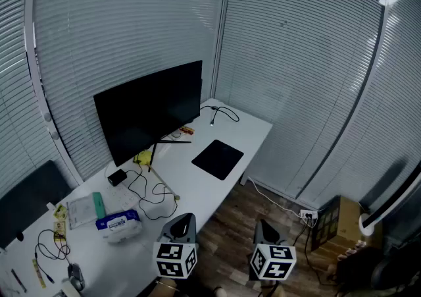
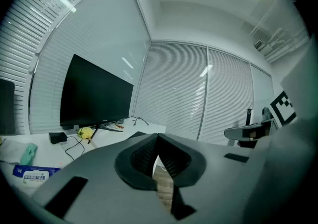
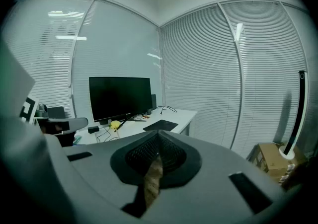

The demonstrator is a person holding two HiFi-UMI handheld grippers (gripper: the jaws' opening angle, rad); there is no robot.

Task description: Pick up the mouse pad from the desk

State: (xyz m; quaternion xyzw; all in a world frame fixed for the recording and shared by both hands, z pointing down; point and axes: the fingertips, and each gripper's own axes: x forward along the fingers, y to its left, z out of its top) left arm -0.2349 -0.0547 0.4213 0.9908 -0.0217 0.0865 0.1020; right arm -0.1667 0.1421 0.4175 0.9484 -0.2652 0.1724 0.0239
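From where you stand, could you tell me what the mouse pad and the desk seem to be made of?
Mouse pad: probably fabric over foam; thin, flat, matte black, no glare.
Desk: likely laminate or painted board; smooth, even white top.

At your ten o'clock stands a dark monitor [image 1: 150, 114], a yellow object [image 1: 143, 157] by its foot. At eight o'clock, a wipes pack [image 1: 118, 223] beside a looped black cable [image 1: 154, 193]. A cardboard box [image 1: 335, 223] sits at four o'clock.

Nothing here can be read. The pack [image 1: 118, 223], lying just left of the left gripper [image 1: 183, 220], has a blue label, but its print is too small to make out.
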